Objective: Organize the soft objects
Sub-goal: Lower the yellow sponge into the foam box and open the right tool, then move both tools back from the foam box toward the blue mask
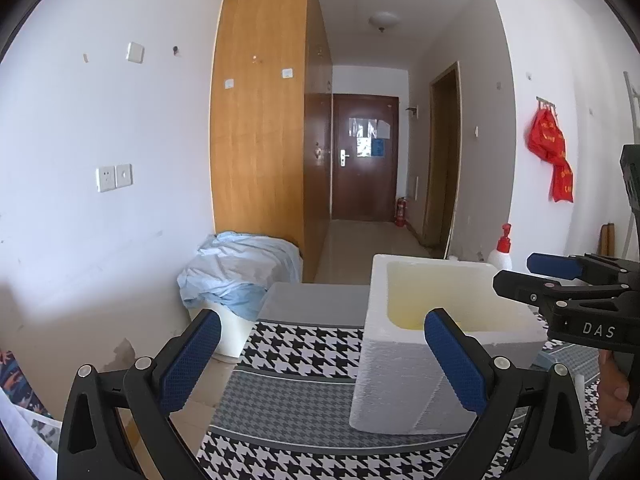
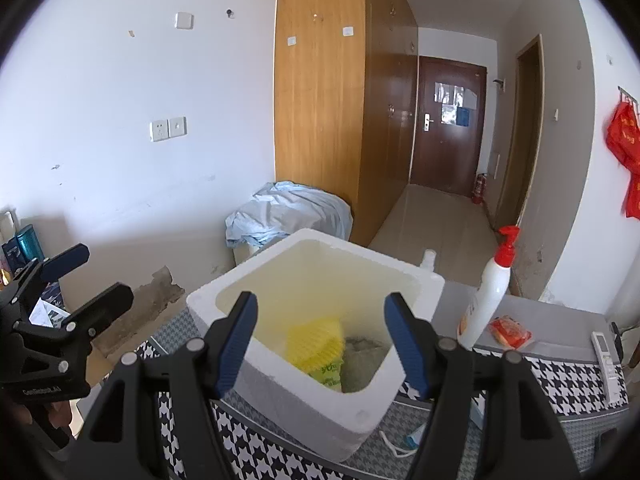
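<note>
A white foam box (image 2: 280,392) stands on a houndstooth-covered table (image 2: 576,388). Inside it lie a yellow sponge (image 2: 314,340), a green-printed packet (image 2: 330,376) and a grey cloth (image 2: 362,360). My right gripper (image 2: 324,340) is open and empty just above the box's near rim. My left gripper (image 1: 322,360) is open and empty to the left of the box (image 1: 400,384), above the table. The right gripper also shows in the left wrist view (image 1: 516,274), and the left one in the right wrist view (image 2: 100,280).
A white pump bottle with a red top (image 2: 486,300), an orange packet (image 2: 510,332) and a white remote (image 2: 606,356) lie right of the box. A blue cloth over a white bin (image 2: 288,216) stands behind the table. A cable (image 2: 394,446) lies at the box's foot.
</note>
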